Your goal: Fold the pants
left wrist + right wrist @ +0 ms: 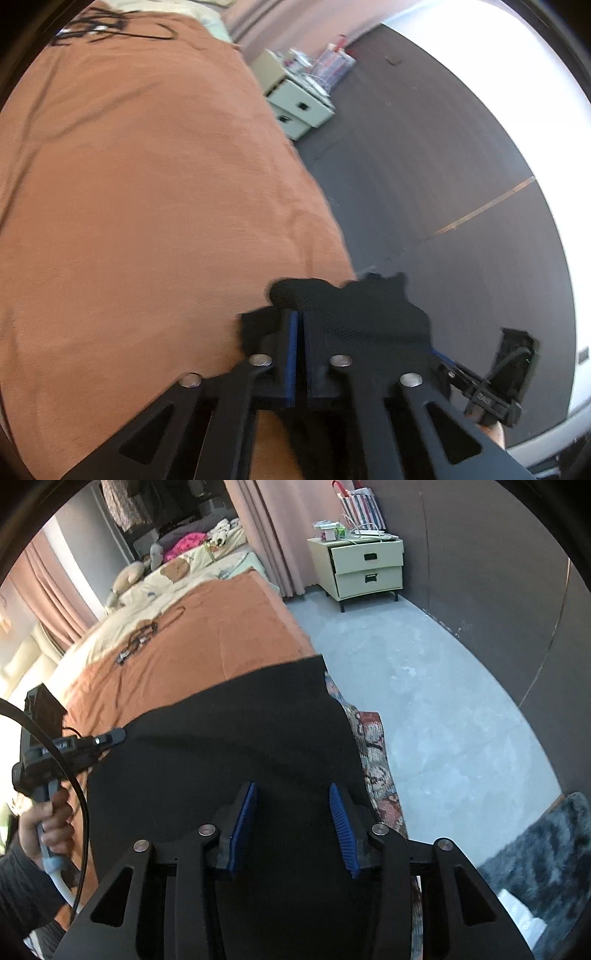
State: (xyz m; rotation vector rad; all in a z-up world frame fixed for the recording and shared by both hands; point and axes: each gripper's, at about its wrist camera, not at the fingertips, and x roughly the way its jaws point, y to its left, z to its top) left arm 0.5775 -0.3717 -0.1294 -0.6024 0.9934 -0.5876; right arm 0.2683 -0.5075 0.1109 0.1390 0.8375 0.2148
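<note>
Left gripper with jaws closed on a bunched edge of the black knit pants, the fabric hiding its fingertips. Right gripper with blue pads apart, gripping nothing; the pants lie flat beneath and ahead of it on the orange bedspread, their near end cut off

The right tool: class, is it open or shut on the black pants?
Open. In the right wrist view, the right tool has its blue pads apart above the black pants, not pressing them.
</note>
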